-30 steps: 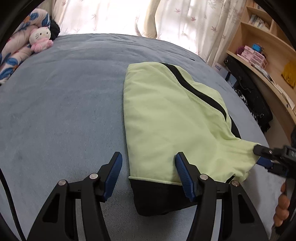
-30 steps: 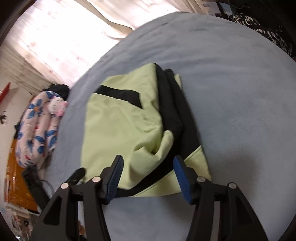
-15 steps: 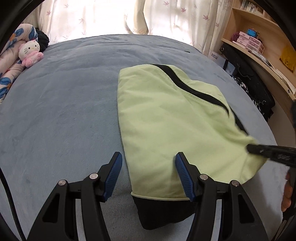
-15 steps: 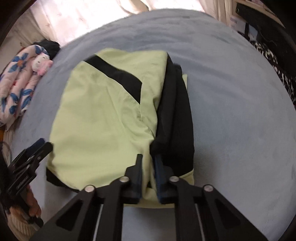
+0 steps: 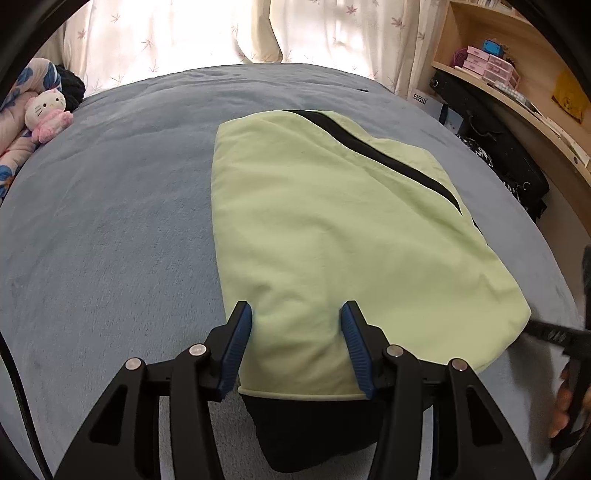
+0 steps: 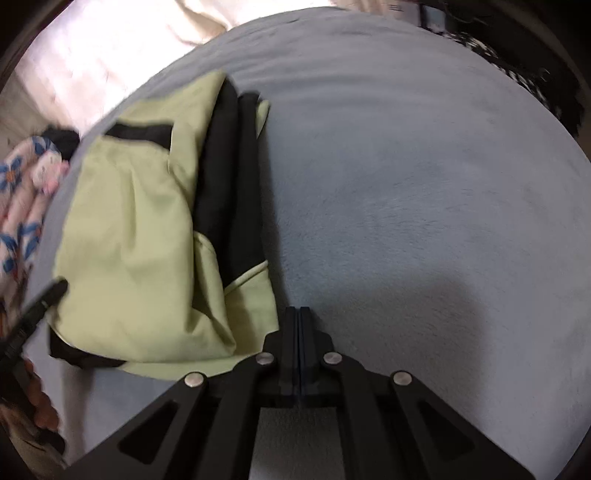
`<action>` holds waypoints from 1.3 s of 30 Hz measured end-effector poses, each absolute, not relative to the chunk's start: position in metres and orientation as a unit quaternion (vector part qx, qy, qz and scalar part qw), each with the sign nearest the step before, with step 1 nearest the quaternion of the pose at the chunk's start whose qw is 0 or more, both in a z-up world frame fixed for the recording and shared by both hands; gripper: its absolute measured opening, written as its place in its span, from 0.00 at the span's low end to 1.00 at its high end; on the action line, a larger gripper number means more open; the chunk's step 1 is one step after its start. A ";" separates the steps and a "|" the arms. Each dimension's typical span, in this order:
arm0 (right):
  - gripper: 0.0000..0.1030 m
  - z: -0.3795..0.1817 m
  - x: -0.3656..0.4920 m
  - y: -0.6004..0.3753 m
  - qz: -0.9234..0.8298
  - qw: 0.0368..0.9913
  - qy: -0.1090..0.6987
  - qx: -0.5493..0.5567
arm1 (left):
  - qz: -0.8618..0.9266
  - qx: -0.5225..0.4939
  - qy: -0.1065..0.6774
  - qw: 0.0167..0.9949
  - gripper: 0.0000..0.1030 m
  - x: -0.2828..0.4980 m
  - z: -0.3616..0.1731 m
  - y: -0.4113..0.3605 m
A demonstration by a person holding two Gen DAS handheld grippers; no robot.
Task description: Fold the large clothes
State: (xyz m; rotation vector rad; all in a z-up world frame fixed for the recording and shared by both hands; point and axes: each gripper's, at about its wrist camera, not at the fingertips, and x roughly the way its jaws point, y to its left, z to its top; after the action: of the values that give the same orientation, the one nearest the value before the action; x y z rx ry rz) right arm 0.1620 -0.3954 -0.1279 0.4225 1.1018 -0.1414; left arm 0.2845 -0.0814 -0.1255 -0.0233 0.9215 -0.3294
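Observation:
A light green garment with black panels (image 5: 332,229) lies folded on a grey-blue bed (image 5: 110,221). My left gripper (image 5: 295,317) is open and empty, its blue pads straddling the garment's near edge just above the black hem. In the right wrist view the garment (image 6: 140,240) lies to the left. My right gripper (image 6: 299,314) is fully shut with nothing between the fingers, just right of the garment's near corner, over bare bedcover. The right gripper also shows at the left wrist view's right edge (image 5: 554,336).
A Hello Kitty plush (image 5: 46,114) and a floral pillow (image 5: 11,110) lie at the bed's far left. Curtains (image 5: 221,33) hang behind the bed. Wooden shelves (image 5: 517,81) and a black bag (image 5: 491,147) stand to the right.
My right gripper shut, came off the garment and moved right over bare bedcover. My left gripper moved forward over the garment's near edge, staying open. The garment's right side was smoothed flat.

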 end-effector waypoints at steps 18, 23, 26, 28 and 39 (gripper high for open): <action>0.30 -0.120 0.256 -0.368 0.067 0.806 0.536 0.242 | -0.192 -0.084 0.455 0.866 0.49 0.308 -0.101 -0.046; 0.30 -0.125 0.256 -0.374 0.074 0.805 0.531 0.255 | -0.194 -0.094 0.464 0.859 0.49 0.311 -0.109 -0.042; 0.31 -0.134 0.257 -0.372 0.106 0.788 0.544 0.267 | -0.198 -0.096 0.470 0.855 0.49 0.314 -0.115 -0.045; 0.26 -0.133 0.254 -0.368 0.111 0.793 0.544 0.250 | -0.202 -0.099 0.475 0.851 0.49 0.317 -0.118 -0.047; 0.01 -0.082 0.210 -0.368 0.016 0.852 0.501 0.153 | -0.230 -0.057 0.473 0.849 0.49 0.307 -0.109 -0.079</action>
State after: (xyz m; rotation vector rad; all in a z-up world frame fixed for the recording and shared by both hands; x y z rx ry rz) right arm 0.2102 -0.3678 -0.0815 0.3220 1.0543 0.0326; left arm 0.3071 -0.0791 -0.1089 -0.1194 0.9962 -0.4852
